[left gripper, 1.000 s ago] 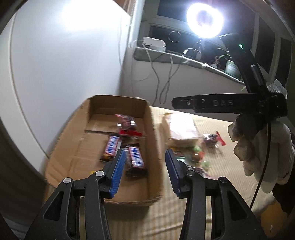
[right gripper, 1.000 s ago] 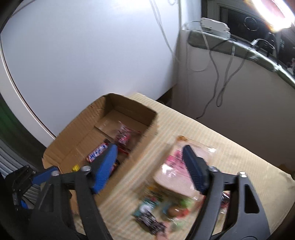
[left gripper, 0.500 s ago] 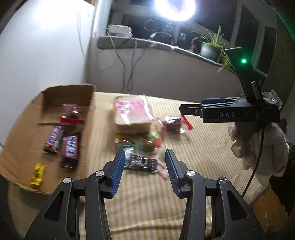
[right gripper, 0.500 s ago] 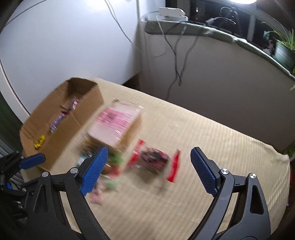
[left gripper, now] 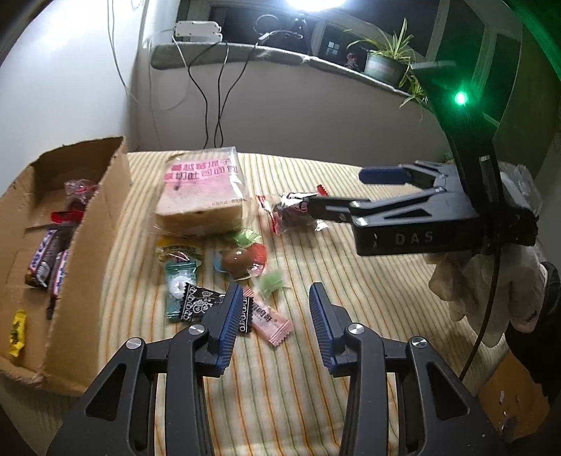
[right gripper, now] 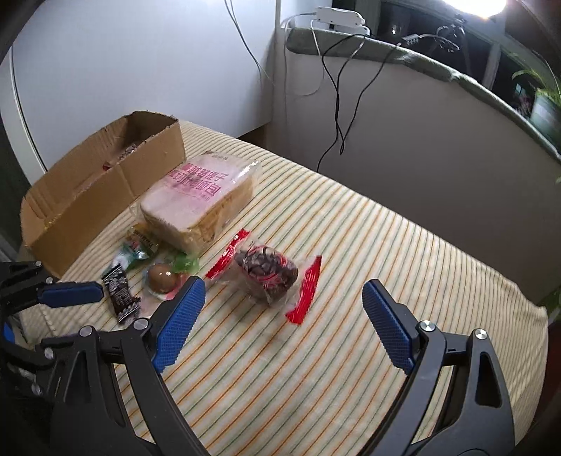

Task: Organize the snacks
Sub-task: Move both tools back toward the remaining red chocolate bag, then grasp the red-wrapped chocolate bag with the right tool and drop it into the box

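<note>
A cardboard box (left gripper: 87, 252) (right gripper: 105, 196) at the left holds several candy bars (left gripper: 47, 259). Beside it on the striped cloth lie a bagged bread loaf (left gripper: 201, 191) (right gripper: 200, 196), a red-ended pastry pack (right gripper: 268, 272) (left gripper: 291, 210), a black wrapper (left gripper: 200, 305) (right gripper: 121, 293), a pink wrapper (left gripper: 271, 321) and small sweets (left gripper: 242, 261). My left gripper (left gripper: 275, 322) is open and empty above the pink wrapper. My right gripper (right gripper: 280, 321) is open and empty, just short of the pastry pack; it also shows in the left wrist view (left gripper: 336, 191).
The striped cloth (right gripper: 350, 252) covers the table, whose far edge meets a low wall with hanging cables (left gripper: 210, 87). A sill above carries a white adapter (right gripper: 338, 17), a bright lamp and potted plants (left gripper: 385, 59). A white wall stands behind the box.
Both grippers have swung right, away from the box and over the loose snacks. The right gripper has come down close to the pastry pack. Both stay open.
</note>
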